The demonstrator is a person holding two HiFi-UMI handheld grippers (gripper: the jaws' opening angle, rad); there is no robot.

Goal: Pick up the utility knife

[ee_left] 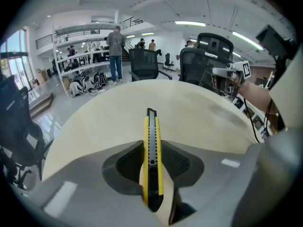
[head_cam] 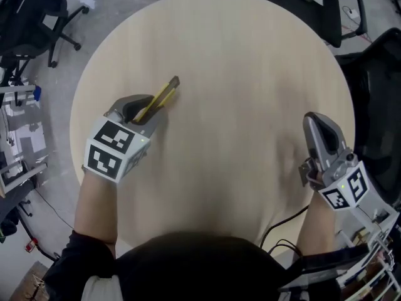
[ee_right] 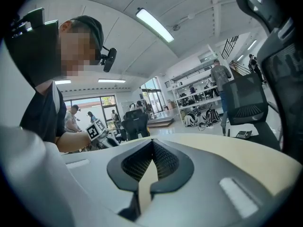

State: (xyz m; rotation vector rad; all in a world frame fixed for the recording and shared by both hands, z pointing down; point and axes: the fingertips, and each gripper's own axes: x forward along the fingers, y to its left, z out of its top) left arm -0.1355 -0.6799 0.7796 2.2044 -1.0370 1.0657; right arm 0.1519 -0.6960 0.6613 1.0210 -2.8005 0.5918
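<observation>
A yellow and black utility knife (head_cam: 164, 95) is clamped between the jaws of my left gripper (head_cam: 149, 110) at the left side of the round wooden table (head_cam: 238, 55). In the left gripper view the knife (ee_left: 151, 126) stands on edge between the ribbed pads, its tip pointing out over the table, and my left gripper (ee_left: 152, 146) is shut on it. At the table's right edge my right gripper (head_cam: 317, 123) holds nothing. Seen in the right gripper view, my right gripper (ee_right: 152, 143) has its jaw tips meeting.
Black office chairs stand at the far left (head_cam: 34, 17) and to the right (head_cam: 376, 86) of the table. A black cable (head_cam: 282, 221) runs off the table's near edge. People and shelves (ee_left: 85, 60) stand far off in the room.
</observation>
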